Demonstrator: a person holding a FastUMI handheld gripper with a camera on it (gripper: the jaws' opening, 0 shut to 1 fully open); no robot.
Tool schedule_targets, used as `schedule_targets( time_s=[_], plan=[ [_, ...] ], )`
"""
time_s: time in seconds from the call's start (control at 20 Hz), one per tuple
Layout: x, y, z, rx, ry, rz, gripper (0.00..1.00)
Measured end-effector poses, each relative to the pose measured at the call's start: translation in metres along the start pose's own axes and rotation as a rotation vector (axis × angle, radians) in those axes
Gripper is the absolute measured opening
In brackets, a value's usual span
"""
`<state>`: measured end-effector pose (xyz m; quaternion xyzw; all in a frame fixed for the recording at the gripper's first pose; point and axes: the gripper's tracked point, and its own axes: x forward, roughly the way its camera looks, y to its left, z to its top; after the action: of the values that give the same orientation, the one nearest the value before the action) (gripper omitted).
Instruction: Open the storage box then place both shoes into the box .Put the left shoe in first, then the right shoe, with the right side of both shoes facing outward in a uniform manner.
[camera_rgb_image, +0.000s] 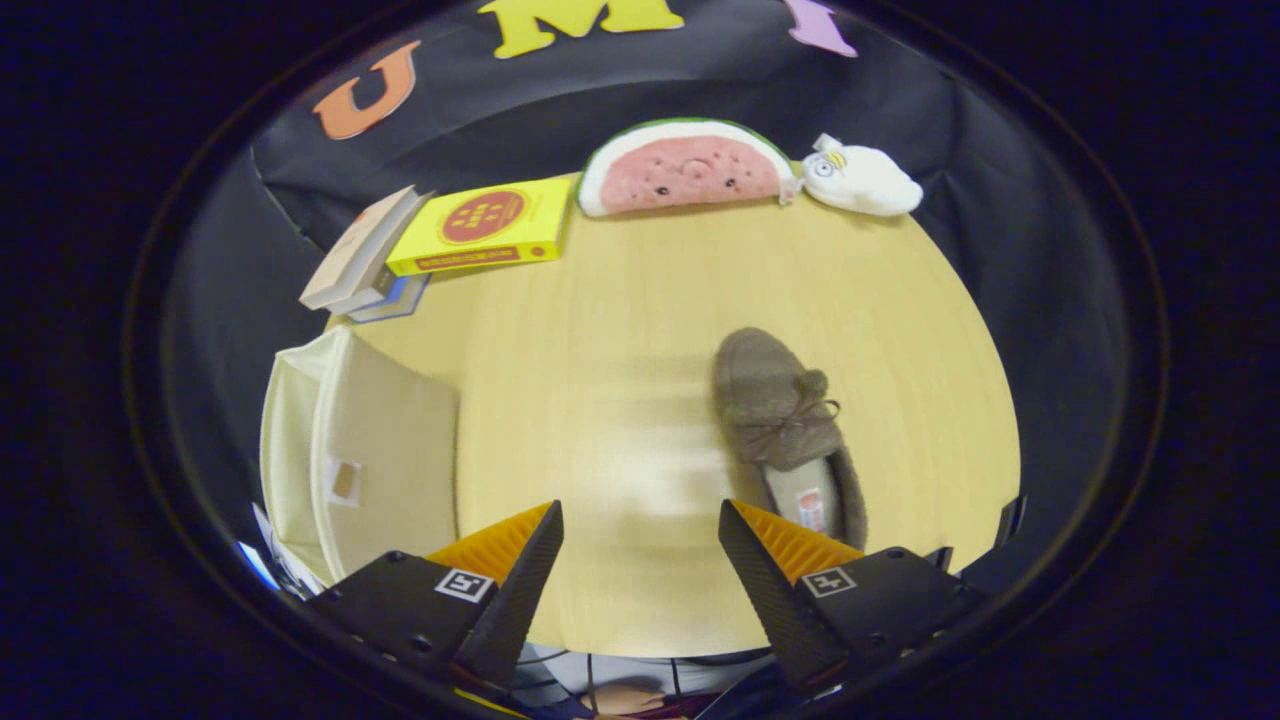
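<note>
One brown fuzzy shoe (782, 420) with a small bow lies on the round wooden table (620, 330), toe pointing away, its heel just ahead of my right finger (775, 585). The cream storage box (360, 455) stands at the table's left edge, beside and beyond my left finger (515, 585); its front panel faces the table's middle, and I cannot tell whether it is open. My gripper (640, 515) is open above the table's near edge, with only bare wood between its fingers.
A yellow box (485, 226) and a stack of books (360, 262) lie at the far left of the table. A watermelon plush (685, 168) and a white plush toy (862, 180) sit along the far edge. A person's hand (625, 698) shows below the fingers.
</note>
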<state>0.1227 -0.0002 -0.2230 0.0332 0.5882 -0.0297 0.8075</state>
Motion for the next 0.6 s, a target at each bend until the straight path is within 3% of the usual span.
schedule_targets(
  time_s=[0.15,0.35,0.5,0.6],
  plan=[
    [0.012,-0.058,0.013,0.042,0.002,-0.086,0.96],
    [0.02,-0.115,0.017,0.003,-0.009,-0.2,0.95],
    [0.031,-0.125,0.013,0.014,0.027,-0.194,0.97],
    [0.038,-0.145,0.01,-0.028,0.043,-0.281,0.8]
  ],
)
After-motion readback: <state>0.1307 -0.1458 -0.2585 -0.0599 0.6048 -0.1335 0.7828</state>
